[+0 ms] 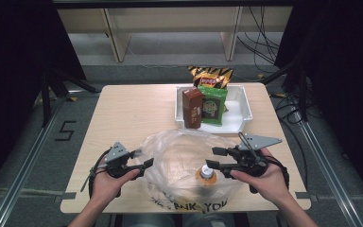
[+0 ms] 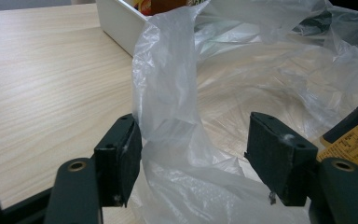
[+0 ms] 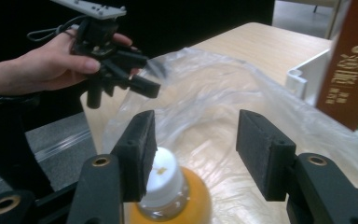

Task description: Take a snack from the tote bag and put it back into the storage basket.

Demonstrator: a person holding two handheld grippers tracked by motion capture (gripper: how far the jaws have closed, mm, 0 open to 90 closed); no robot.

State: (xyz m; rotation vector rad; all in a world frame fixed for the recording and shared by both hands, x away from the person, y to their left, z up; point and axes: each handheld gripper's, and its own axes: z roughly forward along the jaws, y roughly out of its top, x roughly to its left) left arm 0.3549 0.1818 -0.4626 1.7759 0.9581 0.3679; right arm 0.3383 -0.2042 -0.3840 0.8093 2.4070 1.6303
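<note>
Your right gripper (image 3: pixel 193 154) stands wide above the white-capped orange juice bottle (image 3: pixel 168 196) inside the thin clear plastic bag (image 1: pixel 184 156); grip the rigid, slippery neck.

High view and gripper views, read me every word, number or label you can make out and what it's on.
"5": marking on the floor.
"ANK YOU": print on the plastic bag.
Brown carton, chip bag, green packet, yellow label: print too blurred to read.
</note>
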